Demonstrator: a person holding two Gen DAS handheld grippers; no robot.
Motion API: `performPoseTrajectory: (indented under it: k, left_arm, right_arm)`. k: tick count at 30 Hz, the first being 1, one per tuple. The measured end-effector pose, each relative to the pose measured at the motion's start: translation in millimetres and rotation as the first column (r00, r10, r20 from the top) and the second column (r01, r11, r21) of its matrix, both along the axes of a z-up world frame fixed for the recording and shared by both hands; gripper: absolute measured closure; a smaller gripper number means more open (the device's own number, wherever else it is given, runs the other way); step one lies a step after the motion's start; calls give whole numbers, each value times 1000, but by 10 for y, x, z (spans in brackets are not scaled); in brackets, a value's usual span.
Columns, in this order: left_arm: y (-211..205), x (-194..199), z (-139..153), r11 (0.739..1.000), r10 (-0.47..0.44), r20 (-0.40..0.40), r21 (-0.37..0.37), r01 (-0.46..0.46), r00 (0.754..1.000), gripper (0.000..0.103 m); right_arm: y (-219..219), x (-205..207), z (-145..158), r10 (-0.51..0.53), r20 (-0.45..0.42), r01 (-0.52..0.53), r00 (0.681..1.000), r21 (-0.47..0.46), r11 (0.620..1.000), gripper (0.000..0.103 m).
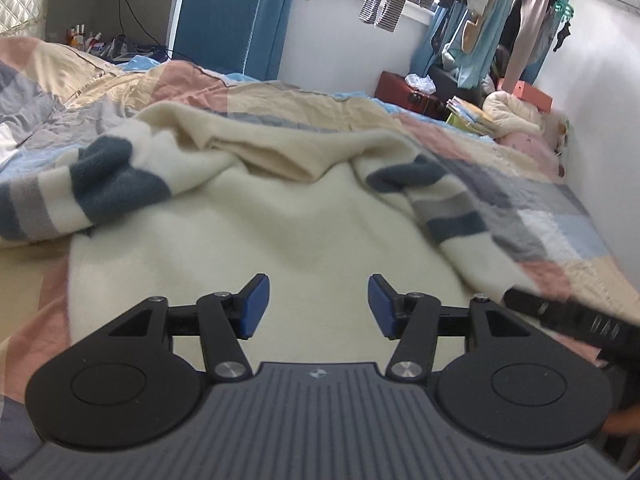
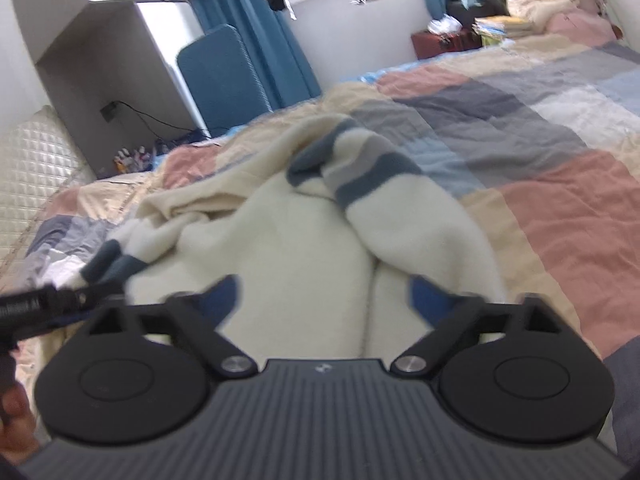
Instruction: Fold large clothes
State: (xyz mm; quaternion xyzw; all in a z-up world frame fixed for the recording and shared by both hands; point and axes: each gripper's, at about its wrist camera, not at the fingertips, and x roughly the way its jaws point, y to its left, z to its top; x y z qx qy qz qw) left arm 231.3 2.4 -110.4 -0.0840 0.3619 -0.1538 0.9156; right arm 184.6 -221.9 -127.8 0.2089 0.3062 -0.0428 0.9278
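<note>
A cream fleece sweater (image 1: 280, 216) lies spread on the bed, both sleeves with grey and dark blue stripes folded inward: left sleeve (image 1: 80, 192), right sleeve (image 1: 448, 200). My left gripper (image 1: 318, 306) is open and empty, just above the sweater's near hem. In the right wrist view the same sweater (image 2: 304, 240) lies ahead, its striped sleeve (image 2: 360, 176) folded across the body. My right gripper (image 2: 324, 300) is open and empty over the near right part of the sweater. Each gripper's body shows at the edge of the other's view, the right one (image 1: 568, 316) and the left one (image 2: 44, 304).
The bed has a patchwork quilt (image 1: 280, 100) in pink, beige, grey and blue. A blue panel (image 1: 216, 16) and curtains stand behind the bed. Hung clothes (image 1: 500, 8), a red box (image 1: 408, 88) and piled bedding (image 1: 516, 116) are at the far right. A wall (image 1: 608, 160) runs along the right.
</note>
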Motion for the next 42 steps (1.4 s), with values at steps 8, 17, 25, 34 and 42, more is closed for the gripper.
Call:
performPoseTrajectory:
  k: [8, 17, 25, 34, 42]
  left_arm:
    - [279, 65, -373, 997, 63, -77, -47, -67, 995, 40]
    - [352, 167, -510, 994, 109, -95, -11, -111, 990, 40]
    - [408, 34, -542, 990, 130, -117, -44, -136, 984, 40]
    - [478, -101, -562, 979, 170, -128, -87, -181, 977, 40]
    - [420, -128, -542, 979, 197, -122, -30, -202, 973, 40]
  right_arm:
    - [-182, 50, -83, -126, -45, 128, 991, 51, 990, 0]
    - [-408, 88, -293, -377, -146, 379, 915, -16, 925, 0]
    - [-383, 60, -387, -422, -209, 420, 882, -54, 906, 0]
    - [-402, 85, -576, -411, -253, 427, 876, 6, 904, 12]
    - [-483, 225, -490, -410, -184, 426, 893, 56, 903, 44]
